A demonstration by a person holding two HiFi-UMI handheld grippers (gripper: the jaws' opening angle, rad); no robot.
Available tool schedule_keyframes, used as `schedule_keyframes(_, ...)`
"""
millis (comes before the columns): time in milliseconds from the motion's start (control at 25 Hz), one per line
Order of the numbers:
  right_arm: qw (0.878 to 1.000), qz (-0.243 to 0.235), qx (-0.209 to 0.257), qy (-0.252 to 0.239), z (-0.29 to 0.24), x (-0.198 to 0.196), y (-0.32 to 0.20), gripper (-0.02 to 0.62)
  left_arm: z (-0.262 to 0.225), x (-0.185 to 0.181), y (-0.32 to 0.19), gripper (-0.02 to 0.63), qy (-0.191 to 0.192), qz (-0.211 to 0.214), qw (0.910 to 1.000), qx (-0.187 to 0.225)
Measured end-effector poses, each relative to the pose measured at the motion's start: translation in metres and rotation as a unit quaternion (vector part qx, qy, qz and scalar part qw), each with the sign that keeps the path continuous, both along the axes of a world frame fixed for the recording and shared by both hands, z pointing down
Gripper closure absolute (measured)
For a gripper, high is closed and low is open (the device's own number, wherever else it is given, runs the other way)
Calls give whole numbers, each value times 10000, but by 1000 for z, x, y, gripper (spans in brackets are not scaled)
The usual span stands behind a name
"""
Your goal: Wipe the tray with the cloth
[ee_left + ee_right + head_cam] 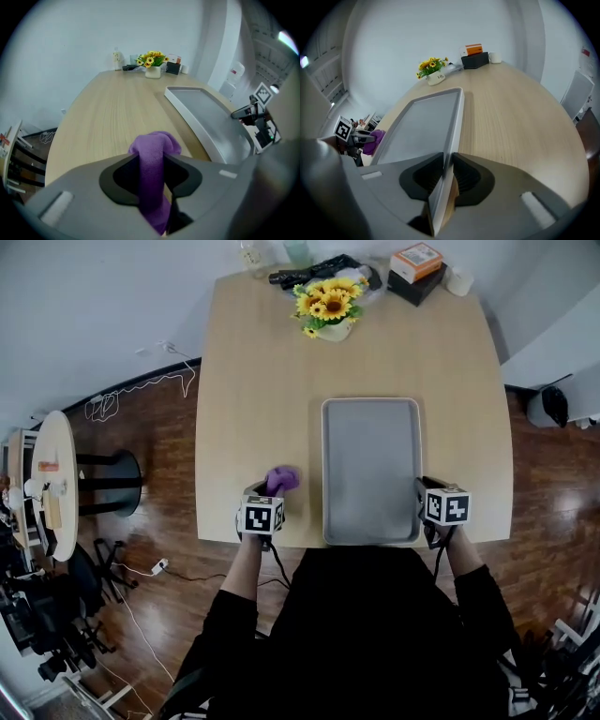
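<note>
A grey rectangular tray (371, 418) lies on the wooden table, near its front edge. The purple cloth (281, 480) sits bunched just left of the tray. My left gripper (270, 493) is shut on the cloth (157, 143), which fills the gap between the jaws in the left gripper view and bulges out past the left gripper (151, 164). My right gripper (422, 499) is at the tray's near right corner. In the right gripper view the tray's right rim (457, 117) runs between the jaws of the right gripper (447, 165), which are shut on it.
At the table's far end stand a pot of sunflowers (328, 301), an orange box on a black box (417, 263), a white cup (459, 281) and dark items (314, 273). A round side table (56, 484) and a stool (117, 482) stand left on the wooden floor.
</note>
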State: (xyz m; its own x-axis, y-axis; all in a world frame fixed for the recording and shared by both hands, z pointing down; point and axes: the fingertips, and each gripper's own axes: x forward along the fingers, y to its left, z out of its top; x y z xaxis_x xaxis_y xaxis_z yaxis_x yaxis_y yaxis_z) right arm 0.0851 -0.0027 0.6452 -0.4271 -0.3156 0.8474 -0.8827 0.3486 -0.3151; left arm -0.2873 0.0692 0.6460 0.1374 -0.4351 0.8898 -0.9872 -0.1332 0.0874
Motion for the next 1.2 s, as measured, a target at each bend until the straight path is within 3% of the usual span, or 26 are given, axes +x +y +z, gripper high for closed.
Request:
schedule_keyframes(120, 10000, -59, 16, 11, 0, -2, 1, 525, -13, 0, -9, 523, 1, -42, 9999, 129)
schedule_keyframes(320, 10000, -77, 30, -26, -1, -3, 1, 521, -53, 13, -63, 523, -50, 246, 9969, 743)
schedule_keyframes(480, 10000, -33, 30, -33, -2, -2, 3, 520, -51, 24, -119, 522, -431, 651, 9922, 972)
schedule_keyframes(560, 10000, -31, 27, -32, -2, -3, 4, 520, -43, 19, -142, 522, -524, 586, 9923, 956)
schedule_keyframes(680, 10000, -45, 34, -50, -2, -4, 4, 518, -38, 19, -167, 522, -409, 438, 9948, 827)
schedule_keyframes(800, 10000, -23, 33, -75, -2, -6, 4, 518, -52, 39, -193, 522, -237, 582, 9925, 1049)
schedule_keyframes(880, 10000, 9, 54, -75, -1, -6, 3, 518, -63, 69, -212, 522, -355, 1163, 9841, 1294)
schedule_keyframes(960, 9999, 33, 78, -68, -1, -7, 4, 517, -57, 105, -223, 522, -903, 2177, 9624, 1353)
schedule_keyframes(1040, 9999, 43, 99, -74, -1, -9, 5, 516, -37, 135, -224, 522, -1343, 2923, 9409, 1064)
schedule_keyframes(1120, 9999, 47, 128, -101, -2, -10, 5, 515, -25, 165, -227, 522, -1335, 3161, 9358, 812)
schedule_keyframes(1200, 9997, 75, 169, -160, -1, -9, 4, 515, -21, 199, -234, 522, -1199, 3309, 9323, 833)
